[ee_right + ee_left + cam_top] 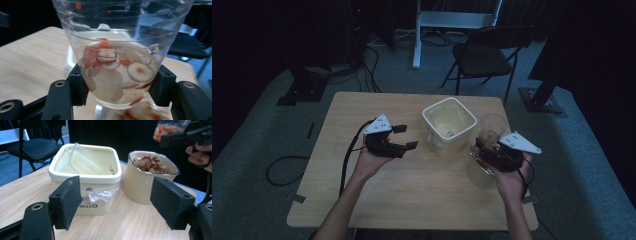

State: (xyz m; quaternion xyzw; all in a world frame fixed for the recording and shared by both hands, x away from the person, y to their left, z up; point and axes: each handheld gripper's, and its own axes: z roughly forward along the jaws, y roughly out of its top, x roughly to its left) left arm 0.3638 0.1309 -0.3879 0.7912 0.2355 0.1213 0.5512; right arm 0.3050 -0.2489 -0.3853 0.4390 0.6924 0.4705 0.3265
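Above filled tub (150, 178), right tool (117, 82) grips clear cup (117, 50), seemingly tilted; left tool (117, 205) released.

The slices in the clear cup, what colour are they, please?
White with red rims, seen best in the right gripper view: slices, clear cup.

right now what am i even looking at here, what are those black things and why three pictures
A person sits at a wooden table and holds a hand-operated grasping tool in each hand; there is no robot arm. The high view looks down from above. The other two come from cameras riding on each tool, looking along its black jaws.

The left tool is open and holds nothing. The right tool is shut on a clear plastic cup with red and white slices in it, held above the table.

On the table stand a cream square container with a plastic bag in it, and beside it a rounded tub filled with the same kind of slices.
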